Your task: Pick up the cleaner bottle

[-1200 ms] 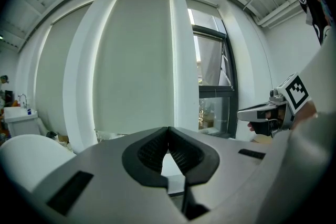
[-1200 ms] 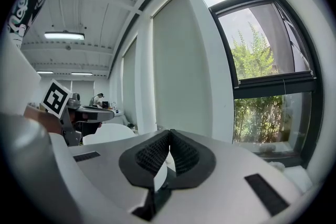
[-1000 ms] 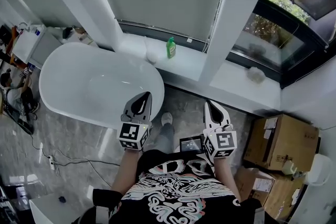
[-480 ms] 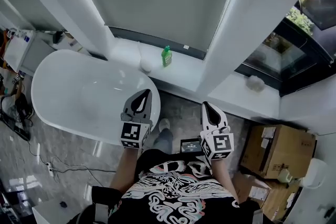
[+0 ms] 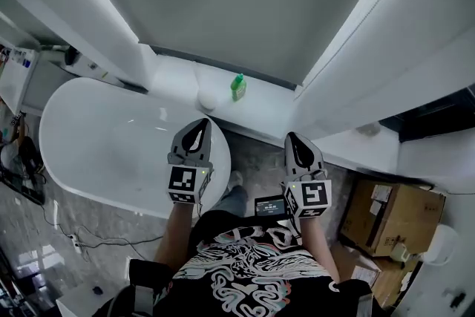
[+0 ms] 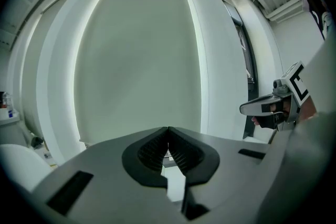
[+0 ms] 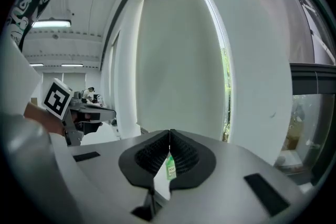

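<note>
- Cleaner bottle [image 5: 238,87]: small, bright green, with a pale label on the front; print too small to read.
- Topped by what looks like a green cap, though hard to tell at this size.
- Standing upright on the white window ledge [image 5: 261,106].
- Set near a white rounded object [image 5: 208,98], which lies to its left in the head view.
- Placed beyond the right-hand end of the white bathtub [image 5: 89,137].
- Free-standing, well apart from the left gripper [image 5: 199,124] and the right gripper [image 5: 291,138].
- Seen small and far off in the right gripper view, below the meeting fingers [image 7: 181,157].
</note>
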### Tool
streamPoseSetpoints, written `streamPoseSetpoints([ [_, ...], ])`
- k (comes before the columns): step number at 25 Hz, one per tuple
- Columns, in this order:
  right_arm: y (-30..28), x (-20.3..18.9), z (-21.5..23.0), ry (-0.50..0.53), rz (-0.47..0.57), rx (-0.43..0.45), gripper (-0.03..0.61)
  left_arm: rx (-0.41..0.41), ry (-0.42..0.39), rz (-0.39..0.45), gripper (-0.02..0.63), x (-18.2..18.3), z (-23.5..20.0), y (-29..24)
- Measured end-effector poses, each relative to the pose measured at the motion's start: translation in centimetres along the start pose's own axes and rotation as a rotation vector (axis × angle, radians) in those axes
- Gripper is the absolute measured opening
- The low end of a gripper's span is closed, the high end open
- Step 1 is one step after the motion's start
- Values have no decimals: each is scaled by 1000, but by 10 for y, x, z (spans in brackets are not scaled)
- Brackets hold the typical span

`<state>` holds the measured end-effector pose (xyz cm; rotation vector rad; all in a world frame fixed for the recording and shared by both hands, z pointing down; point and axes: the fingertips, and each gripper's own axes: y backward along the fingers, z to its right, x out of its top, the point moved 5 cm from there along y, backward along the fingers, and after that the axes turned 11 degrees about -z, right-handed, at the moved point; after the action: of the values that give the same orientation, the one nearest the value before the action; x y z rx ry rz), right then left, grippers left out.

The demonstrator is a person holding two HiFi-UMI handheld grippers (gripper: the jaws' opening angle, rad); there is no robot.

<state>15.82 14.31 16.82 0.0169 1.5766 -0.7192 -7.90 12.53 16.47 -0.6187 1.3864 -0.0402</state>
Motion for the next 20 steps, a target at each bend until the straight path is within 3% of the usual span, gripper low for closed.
streamPoseSetpoints([
  [11, -78, 11, 0, 6, -63, -25, 26, -25, 29, -24, 17, -4, -61, -55],
  [20, -99, 23, 3, -28, -56, -44, 26, -22, 29, -27, 17, -2, -95, -86],
])
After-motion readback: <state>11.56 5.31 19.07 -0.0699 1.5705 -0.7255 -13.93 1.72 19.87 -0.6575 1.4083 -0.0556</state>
